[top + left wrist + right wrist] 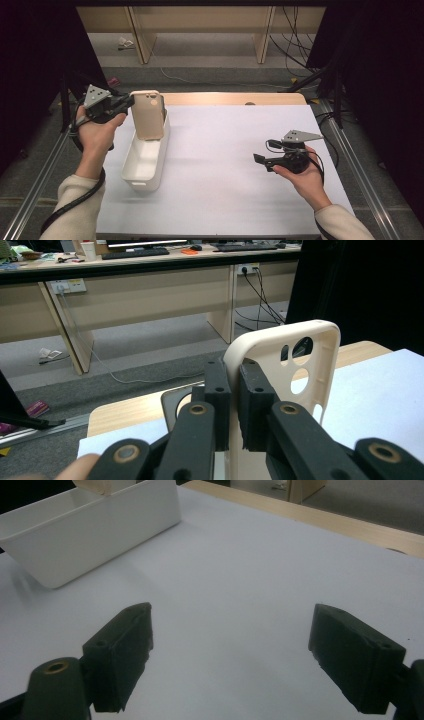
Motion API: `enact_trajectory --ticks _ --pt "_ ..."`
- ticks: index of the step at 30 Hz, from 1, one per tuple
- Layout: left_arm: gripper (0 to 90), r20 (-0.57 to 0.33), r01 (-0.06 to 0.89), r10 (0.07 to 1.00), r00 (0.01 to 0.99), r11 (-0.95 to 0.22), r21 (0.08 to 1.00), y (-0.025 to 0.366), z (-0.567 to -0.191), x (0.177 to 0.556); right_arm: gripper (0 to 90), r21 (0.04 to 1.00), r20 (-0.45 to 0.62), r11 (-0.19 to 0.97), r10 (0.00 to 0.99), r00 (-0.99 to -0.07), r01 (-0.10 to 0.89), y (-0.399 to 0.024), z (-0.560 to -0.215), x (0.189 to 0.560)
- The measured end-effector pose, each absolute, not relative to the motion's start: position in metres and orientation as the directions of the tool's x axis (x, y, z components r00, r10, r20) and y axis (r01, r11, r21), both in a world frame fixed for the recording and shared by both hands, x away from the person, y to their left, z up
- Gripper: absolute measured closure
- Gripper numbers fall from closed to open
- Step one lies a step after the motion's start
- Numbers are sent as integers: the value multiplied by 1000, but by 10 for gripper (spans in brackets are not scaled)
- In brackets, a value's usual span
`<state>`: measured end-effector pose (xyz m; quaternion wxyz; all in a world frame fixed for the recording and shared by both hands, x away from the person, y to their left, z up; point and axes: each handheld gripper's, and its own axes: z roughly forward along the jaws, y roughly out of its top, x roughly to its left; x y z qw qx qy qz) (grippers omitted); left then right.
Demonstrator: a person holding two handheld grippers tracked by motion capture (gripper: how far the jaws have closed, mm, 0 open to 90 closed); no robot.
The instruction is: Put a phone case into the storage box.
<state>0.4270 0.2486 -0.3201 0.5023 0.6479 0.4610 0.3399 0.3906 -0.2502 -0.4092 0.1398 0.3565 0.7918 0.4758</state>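
Observation:
A beige phone case [148, 114] stands upright over the far end of the white bin [131, 171] at the table's left. My left gripper [128, 101] is shut on the case's edge; in the left gripper view the case [295, 360] rises between the black pads [218, 390], with its camera cut-outs showing. My right gripper [261, 161] hovers low over the white sheet at the right, open, with nothing between its fingers [125, 645]. The white bin [95, 535] lies off to its upper left in the right gripper view.
A white sheet [225, 165] covers the wooden table [230, 98]. Metal rails run along both sides. Beyond the far edge are the floor, cables and desk legs [140, 40]. Black curtains hang at both sides.

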Motion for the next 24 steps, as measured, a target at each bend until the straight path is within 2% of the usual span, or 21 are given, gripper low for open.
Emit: enact_trajectory --ticks 24 --pt "841 3 269 948 318 -93 959 255 -335 448 186 851 119 294 698 -706 435 -250 -409 390"
